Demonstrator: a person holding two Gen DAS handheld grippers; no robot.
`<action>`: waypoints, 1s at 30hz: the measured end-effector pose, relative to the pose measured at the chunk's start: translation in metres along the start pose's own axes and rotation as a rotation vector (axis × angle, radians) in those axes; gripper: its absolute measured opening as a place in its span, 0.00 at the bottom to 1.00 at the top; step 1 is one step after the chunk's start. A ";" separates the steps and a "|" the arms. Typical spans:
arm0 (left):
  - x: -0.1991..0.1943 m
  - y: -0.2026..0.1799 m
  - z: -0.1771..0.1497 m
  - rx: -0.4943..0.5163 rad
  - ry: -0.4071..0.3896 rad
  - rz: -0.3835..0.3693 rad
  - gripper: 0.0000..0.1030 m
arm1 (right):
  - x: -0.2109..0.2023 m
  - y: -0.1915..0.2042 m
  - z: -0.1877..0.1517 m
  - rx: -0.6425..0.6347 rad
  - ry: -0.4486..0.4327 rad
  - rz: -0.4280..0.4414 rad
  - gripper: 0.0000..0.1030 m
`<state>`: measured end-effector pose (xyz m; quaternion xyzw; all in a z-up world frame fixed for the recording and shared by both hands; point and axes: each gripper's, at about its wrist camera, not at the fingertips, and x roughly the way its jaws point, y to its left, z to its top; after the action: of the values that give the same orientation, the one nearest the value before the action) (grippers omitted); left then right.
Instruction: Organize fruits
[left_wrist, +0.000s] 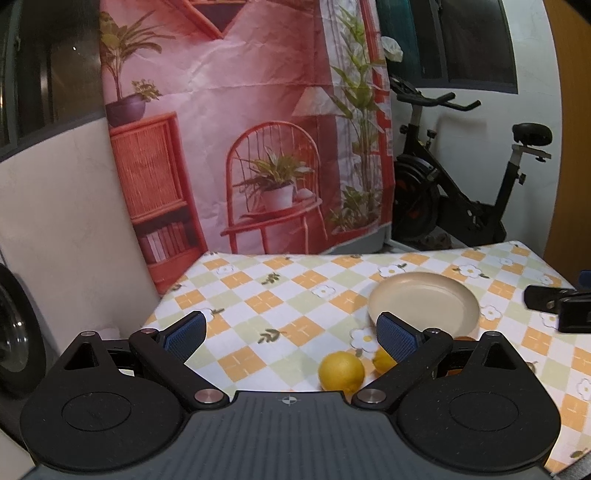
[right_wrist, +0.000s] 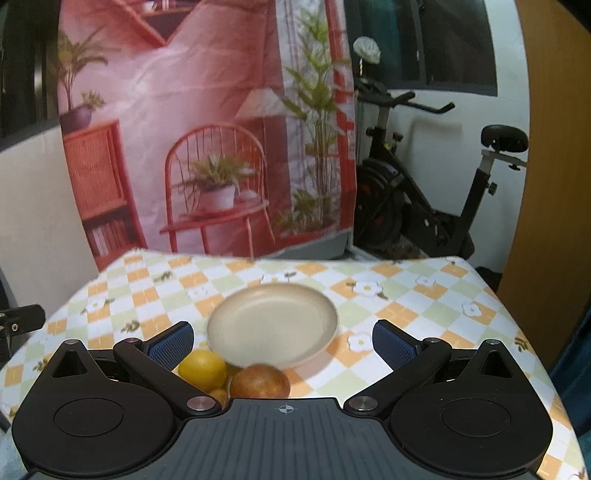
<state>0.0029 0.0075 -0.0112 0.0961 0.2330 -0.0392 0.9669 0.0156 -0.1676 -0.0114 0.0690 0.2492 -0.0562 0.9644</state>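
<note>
A beige plate (left_wrist: 424, 299) stands empty on the checked tablecloth; it also shows in the right wrist view (right_wrist: 273, 321). My left gripper (left_wrist: 291, 332) is open and empty above the cloth. A yellow lemon (left_wrist: 341, 371) lies just ahead of it, and a second yellow fruit (left_wrist: 382, 360) is half hidden behind its right finger. My right gripper (right_wrist: 280, 341) is open and empty, hovering before the plate. Below it lie a yellow lemon (right_wrist: 203, 369), a brownish-orange fruit (right_wrist: 260, 382) and a small orange fruit (right_wrist: 218, 395), partly hidden.
The table (left_wrist: 280, 314) carries a flowered checked cloth. A printed backdrop (left_wrist: 240, 129) hangs behind it. An exercise bike (left_wrist: 461, 177) stands at the back right. The other gripper's tip (left_wrist: 557, 302) shows at the right edge of the left wrist view.
</note>
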 end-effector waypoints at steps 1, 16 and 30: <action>0.002 0.001 0.000 -0.002 -0.002 0.009 0.97 | 0.002 -0.003 -0.001 0.006 -0.011 0.007 1.00; 0.037 0.011 -0.033 -0.094 -0.021 -0.103 0.83 | 0.036 -0.013 -0.038 -0.031 -0.037 0.107 1.00; 0.058 0.004 -0.047 -0.041 0.154 -0.041 0.86 | 0.056 -0.023 -0.063 -0.003 0.103 0.144 1.00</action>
<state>0.0343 0.0189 -0.0786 0.0740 0.3093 -0.0467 0.9469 0.0311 -0.1846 -0.0957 0.0881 0.2928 0.0170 0.9519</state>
